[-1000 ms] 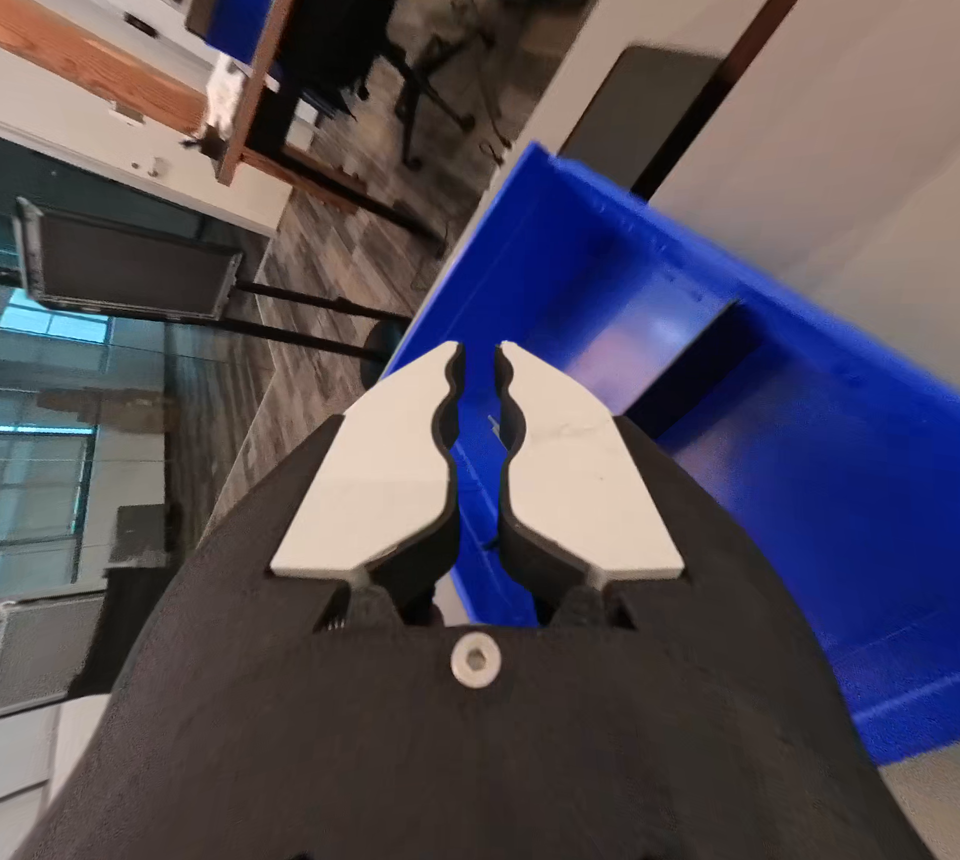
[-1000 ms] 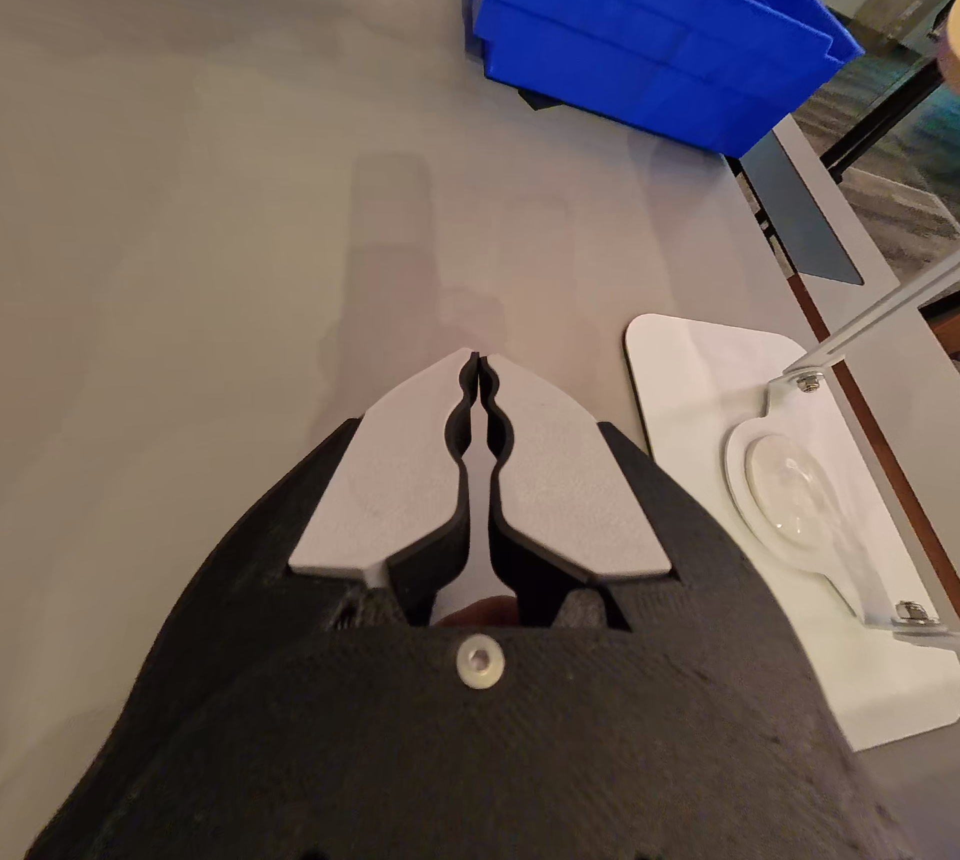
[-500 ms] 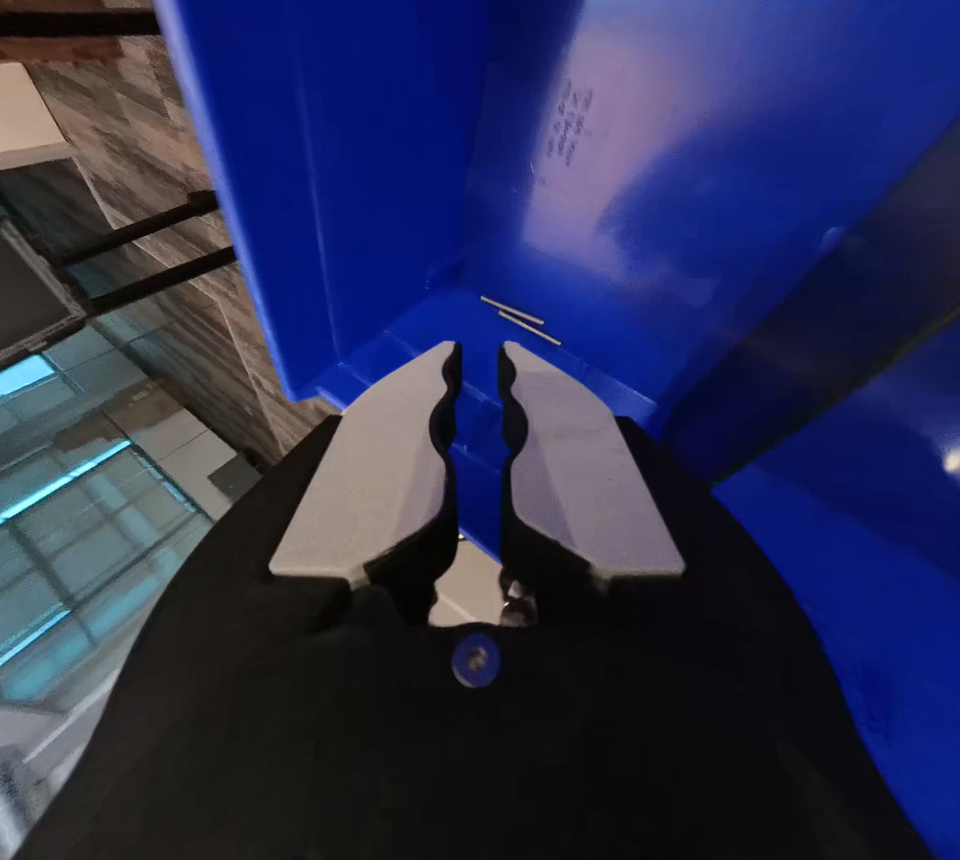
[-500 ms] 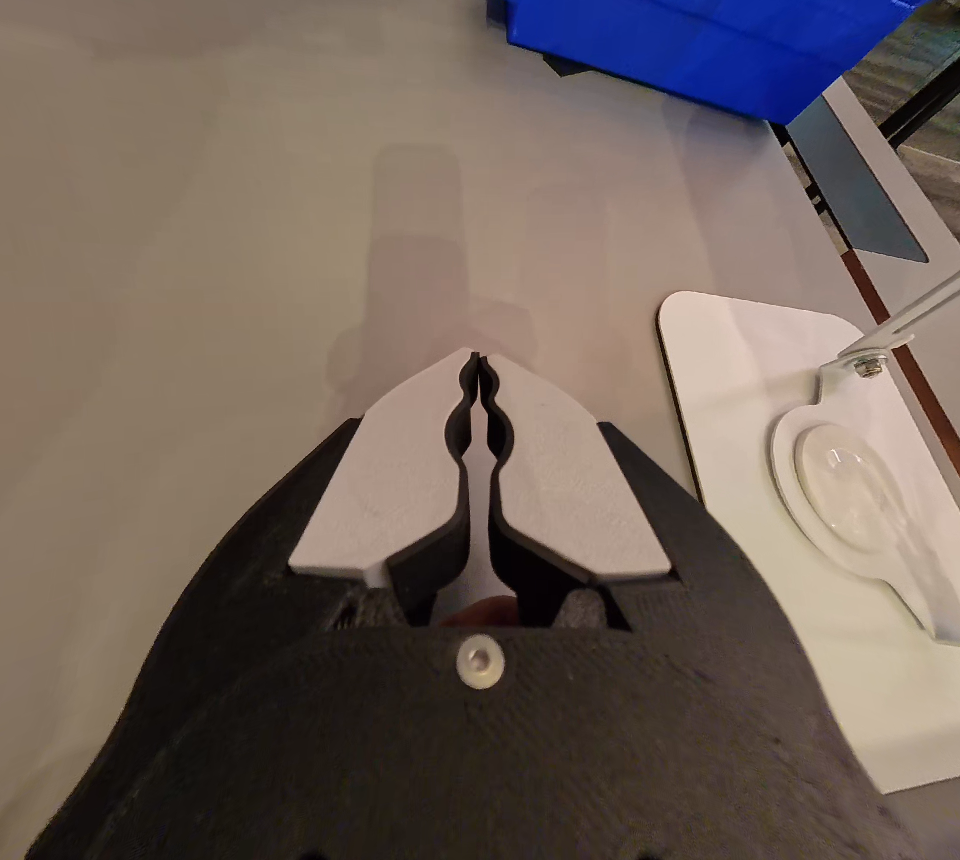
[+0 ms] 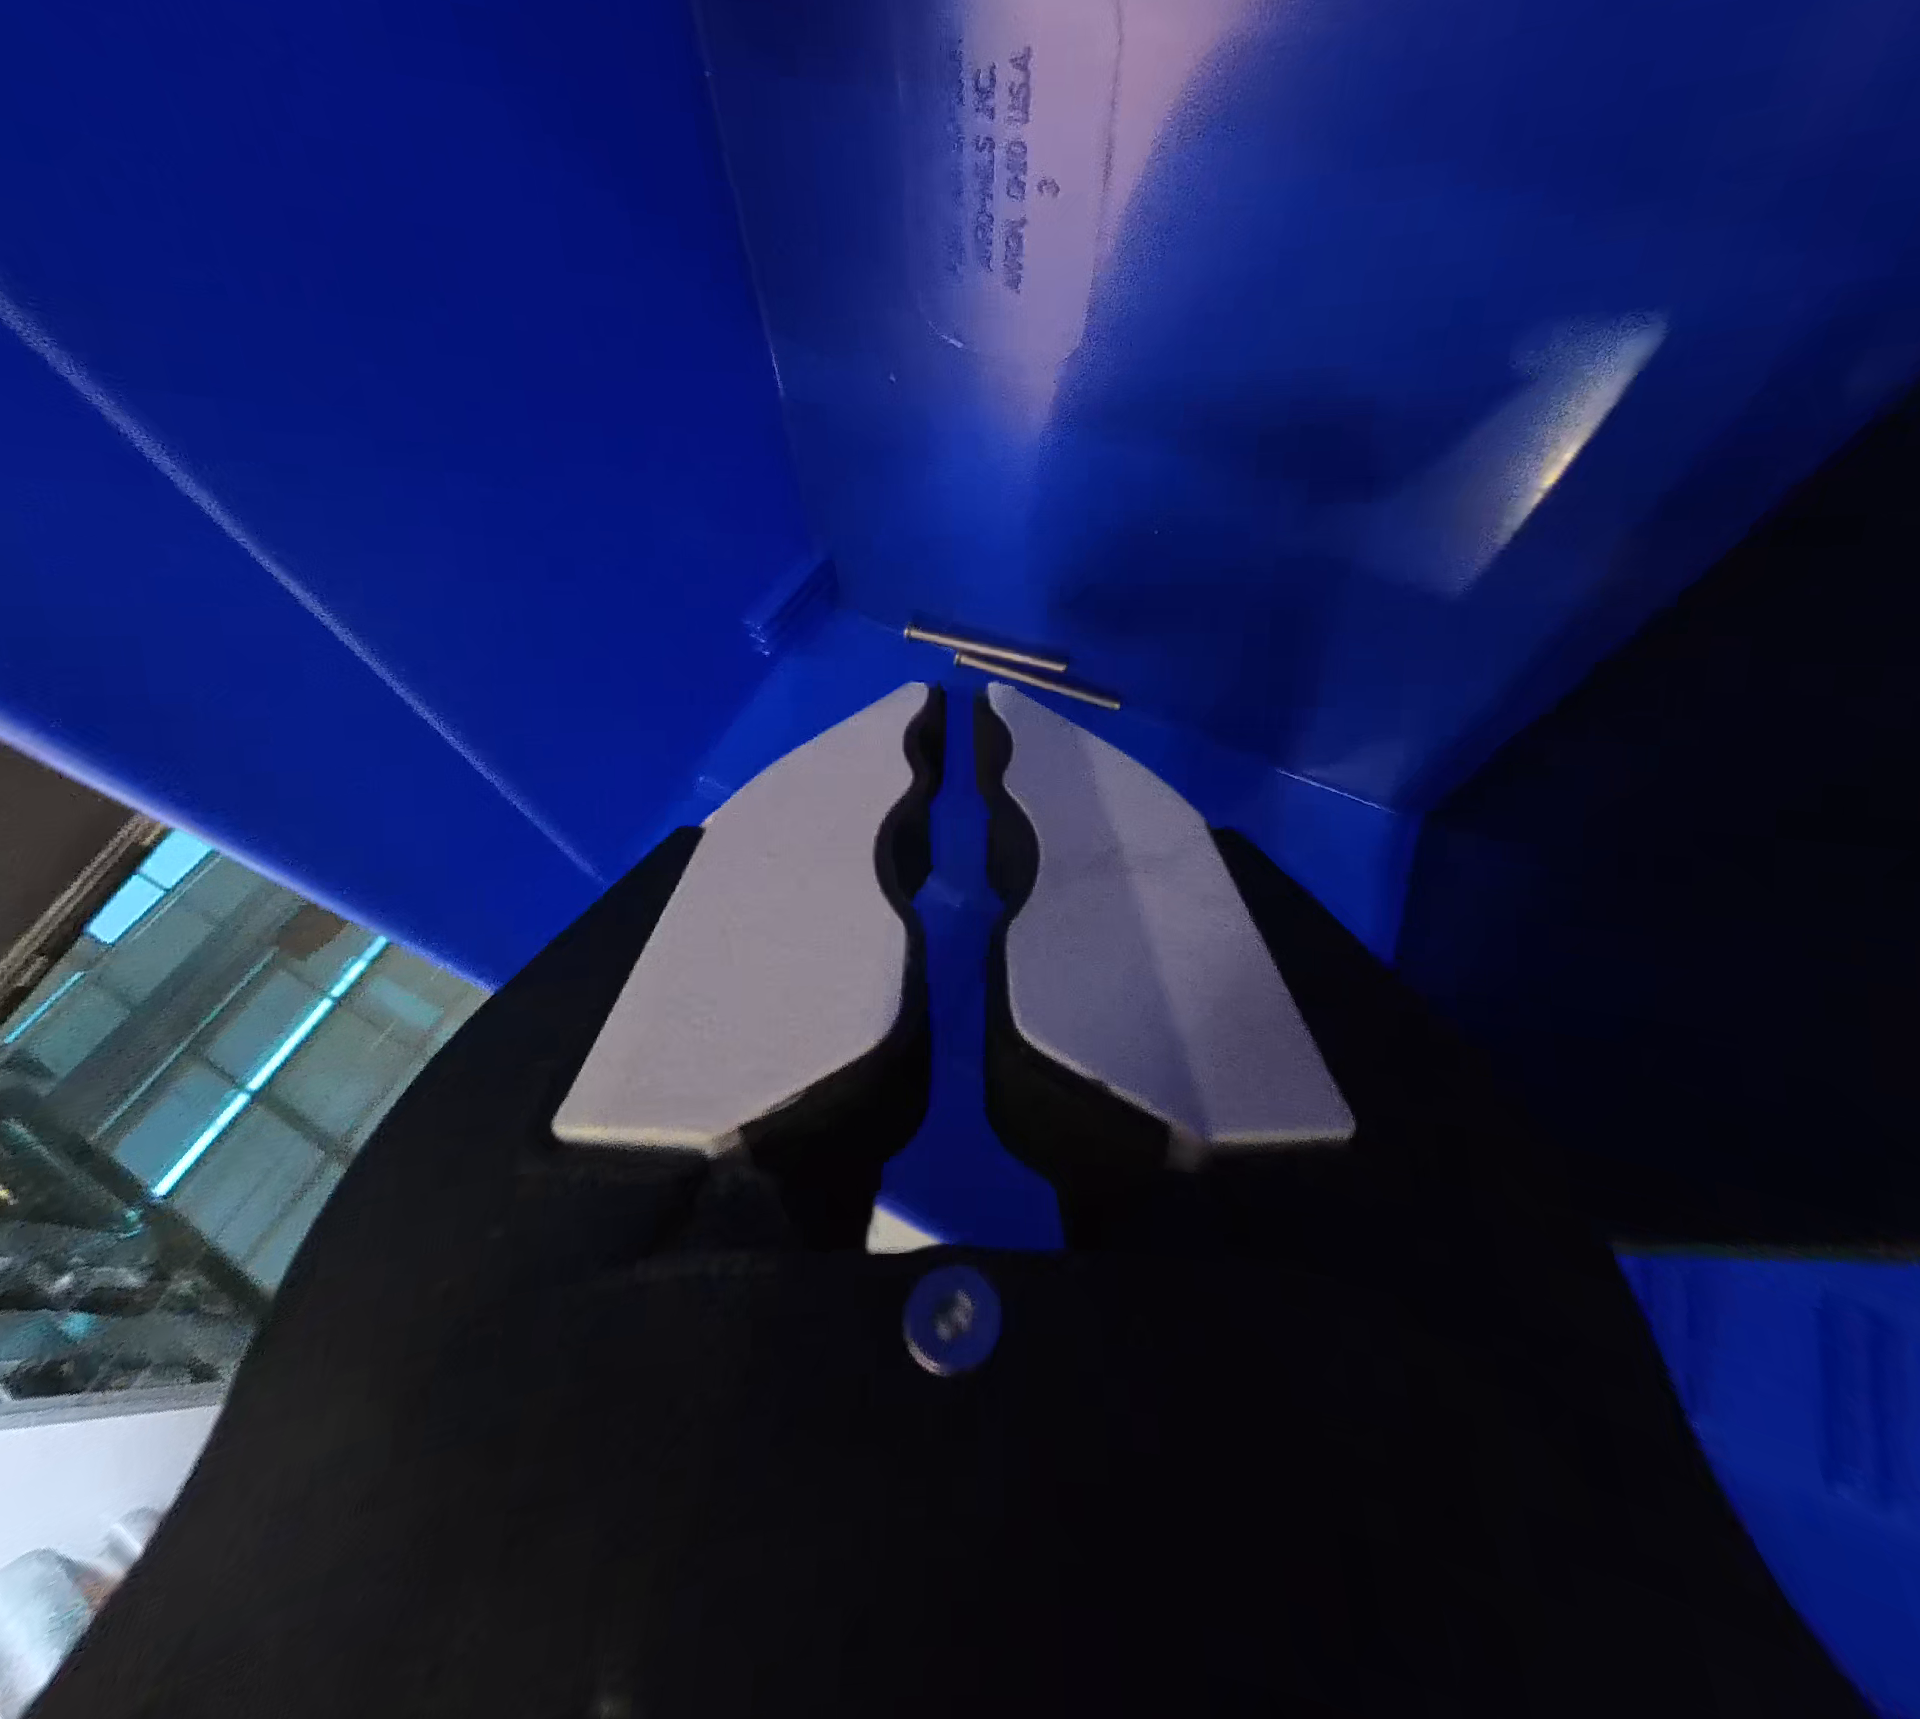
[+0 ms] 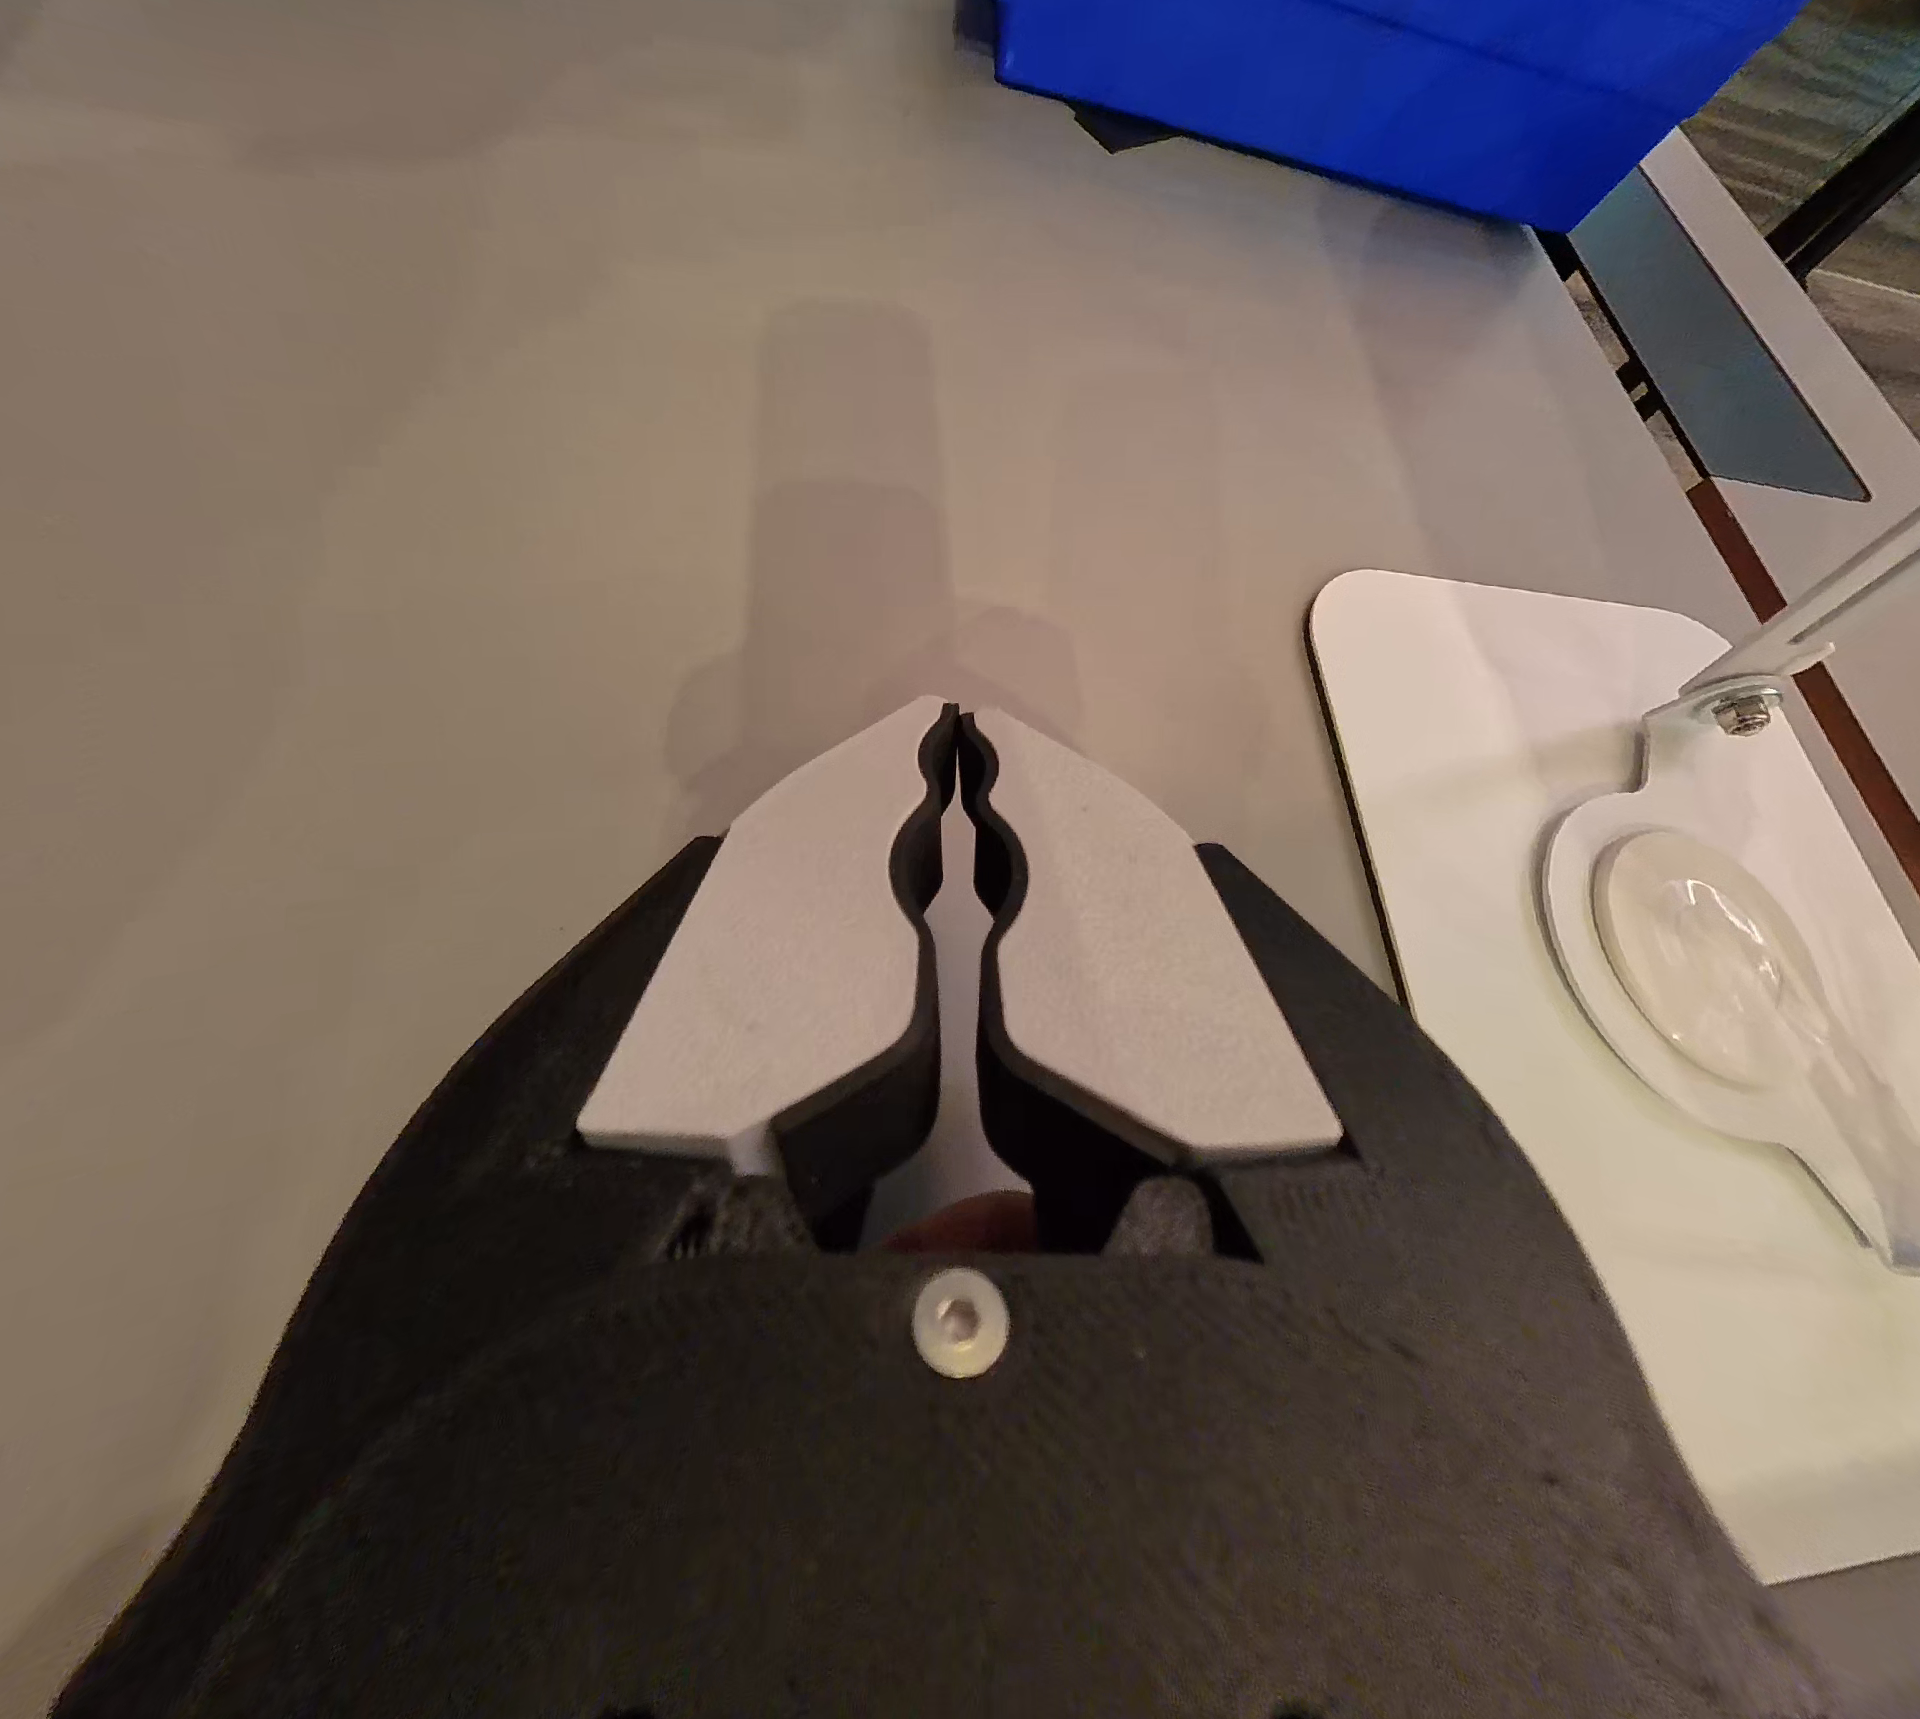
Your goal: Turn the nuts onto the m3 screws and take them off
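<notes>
Blue bin (image 6: 1351, 7) top cut off; thin rods (image 5: 997, 656) too small to identify.

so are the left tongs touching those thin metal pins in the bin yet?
Apart. Left wrist view: blue bin floor shows between the left tongs and the nearest pin.

We see an office-like workspace: a wide grey desk (image 6: 436, 339) spreads ahead of the right fingers, with blue plastic parts bins (image 6: 1403, 7) far ahead and to their right, and a white board (image 6: 1507, 942) carrying a clear acrylic fixture (image 6: 1714, 921) just right of them. Left of the left fingers, glass partition walls (image 5: 187, 1025) show; grey plank flooring (image 6: 1808, 142) lies beyond the desk edge
</notes>
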A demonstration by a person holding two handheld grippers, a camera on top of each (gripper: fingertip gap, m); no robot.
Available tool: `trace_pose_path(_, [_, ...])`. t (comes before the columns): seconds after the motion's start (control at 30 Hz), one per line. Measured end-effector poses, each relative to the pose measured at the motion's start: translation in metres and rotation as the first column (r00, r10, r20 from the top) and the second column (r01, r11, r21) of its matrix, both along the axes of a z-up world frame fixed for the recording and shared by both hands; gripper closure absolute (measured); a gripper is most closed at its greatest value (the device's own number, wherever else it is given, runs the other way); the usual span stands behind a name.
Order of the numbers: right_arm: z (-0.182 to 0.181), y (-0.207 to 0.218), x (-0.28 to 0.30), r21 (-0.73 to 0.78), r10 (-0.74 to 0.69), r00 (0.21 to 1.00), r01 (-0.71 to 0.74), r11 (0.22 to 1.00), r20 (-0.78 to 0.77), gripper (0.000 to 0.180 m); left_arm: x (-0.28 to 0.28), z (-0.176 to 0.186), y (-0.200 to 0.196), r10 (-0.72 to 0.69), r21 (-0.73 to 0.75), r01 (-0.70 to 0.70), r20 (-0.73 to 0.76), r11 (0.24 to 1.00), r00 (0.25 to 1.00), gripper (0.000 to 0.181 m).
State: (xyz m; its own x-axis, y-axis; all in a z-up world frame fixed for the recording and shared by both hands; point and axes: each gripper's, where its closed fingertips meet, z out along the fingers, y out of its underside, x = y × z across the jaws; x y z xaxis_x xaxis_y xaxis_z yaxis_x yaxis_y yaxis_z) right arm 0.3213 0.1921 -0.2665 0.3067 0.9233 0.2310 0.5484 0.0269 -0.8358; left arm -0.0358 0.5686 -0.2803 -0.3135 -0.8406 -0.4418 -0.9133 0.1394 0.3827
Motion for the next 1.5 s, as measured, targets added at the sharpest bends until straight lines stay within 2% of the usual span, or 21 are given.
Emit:
trace_pose_path(0.1, [0.000, 0.000, 0.000, -0.001, 0.000, 1.000, 0.000, 1.000, 0.002, 0.180, -0.002, 0.003, 0.004, 0.035, 0.014, -0.035, -0.027, 0.999, 0.999, 0.177])
trace_pose_path(0.23, [0.000, 0.001, 0.001, -0.002, -0.002, 1.000, 0.002, 1.000, 0.000, 0.180, 0.003, 0.006, 0.009, -0.012, 0.055, 0.018, -0.099, 0.998, 0.995, 0.181])
trace_pose_path(0.5, [0.000, 0.001, 0.001, -0.009, -0.004, 1.000, 0.004, 1.000, -0.002, 0.180, -0.014, -0.004, 0.006, -0.061, -0.025, 0.056, -0.321, 0.998, 0.945, 0.175])
trace_pose_path(0.83, [0.001, 0.002, 0.002, -0.012, -0.007, 1.000, 0.007, 1.000, -0.008, 0.180, -0.018, -0.007, 0.009, -0.006, -0.077, -0.021, -0.333, 0.997, 0.943, 0.171])
trace_pose_path(0.93, [0.001, 0.002, 0.002, -0.012, -0.006, 1.000, 0.006, 1.000, -0.010, 0.180, -0.020, -0.009, 0.009, 0.054, -0.082, -0.084, -0.320, 0.993, 0.946, 0.171])
trace_pose_path(1.13, [0.001, 0.002, 0.003, -0.015, -0.009, 1.000, 0.008, 1.000, -0.013, 0.180, -0.009, -0.008, 0.014, 0.093, -0.046, -0.100, -0.140, 0.994, 0.986, 0.174])
trace_pose_path(1.2, [0.001, 0.002, 0.003, -0.015, -0.009, 1.000, 0.009, 1.000, -0.011, 0.180, -0.014, -0.010, 0.013, 0.114, -0.046, -0.121, -0.127, 0.992, 0.985, 0.173])
trace_pose_path(1.5, [0.001, 0.003, 0.005, -0.012, -0.013, 1.000, 0.013, 1.000, -0.015, 0.180, -0.028, -0.020, 0.012, 0.135, -0.041, -0.147, -0.200, 0.988, 0.970, 0.169])
